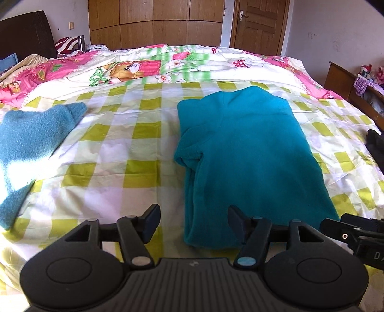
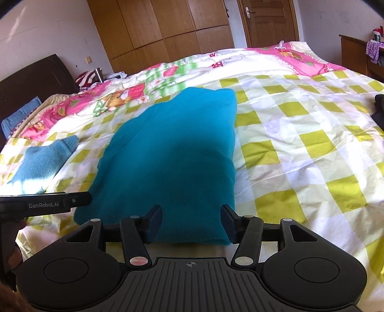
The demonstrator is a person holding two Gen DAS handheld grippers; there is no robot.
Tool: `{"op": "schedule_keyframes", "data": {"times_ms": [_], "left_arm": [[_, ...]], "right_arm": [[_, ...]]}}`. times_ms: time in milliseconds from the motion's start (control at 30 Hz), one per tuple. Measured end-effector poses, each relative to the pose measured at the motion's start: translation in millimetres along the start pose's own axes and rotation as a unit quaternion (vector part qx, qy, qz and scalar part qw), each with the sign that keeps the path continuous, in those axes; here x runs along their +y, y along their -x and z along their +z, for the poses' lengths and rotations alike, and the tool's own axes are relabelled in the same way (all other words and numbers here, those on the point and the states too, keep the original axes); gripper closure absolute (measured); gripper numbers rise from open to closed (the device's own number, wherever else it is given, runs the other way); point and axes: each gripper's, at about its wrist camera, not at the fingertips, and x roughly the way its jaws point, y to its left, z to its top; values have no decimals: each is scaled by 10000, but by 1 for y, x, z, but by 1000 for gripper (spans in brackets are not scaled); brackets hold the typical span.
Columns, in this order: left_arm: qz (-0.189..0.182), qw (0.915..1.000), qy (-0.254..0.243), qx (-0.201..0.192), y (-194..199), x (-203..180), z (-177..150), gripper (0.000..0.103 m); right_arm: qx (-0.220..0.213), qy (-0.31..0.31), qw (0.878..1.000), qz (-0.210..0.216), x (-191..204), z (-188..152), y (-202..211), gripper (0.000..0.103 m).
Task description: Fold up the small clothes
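I am working in a home bedroom: ahead of my tool lies a bed [image 1: 144, 134] with checked bedding, beyond it a wooden wardrobe [image 1: 156, 21] and door [image 1: 259, 21].

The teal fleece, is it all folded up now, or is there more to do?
Partly done: the teal fleece lies folded into a long strip on the checked sheet. Nothing is held; the left gripper and right gripper are both open and empty. It probably needs another fold, and the light blue garment lies spread out, unfolded.
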Motion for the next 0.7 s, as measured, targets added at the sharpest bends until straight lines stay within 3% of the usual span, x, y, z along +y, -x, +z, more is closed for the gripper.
{"op": "schedule_keyframes", "data": {"times_ms": [267, 633, 667, 700], "left_arm": [[96, 9999, 9, 58, 11, -13, -24, 18], [170, 9998, 93, 60, 18, -23, -36, 17], [200, 9997, 99, 56, 19, -23, -36, 15], [240, 9996, 99, 58, 19, -23, -37, 6]], "right_arm": [[50, 135, 9998, -135, 9, -20, 9, 50], [-43, 266, 9993, -250, 11, -33, 15, 50], [-57, 272, 9993, -264, 10, -34, 15, 50], [-65, 266, 9992, -280, 10, -35, 15, 50]]}}
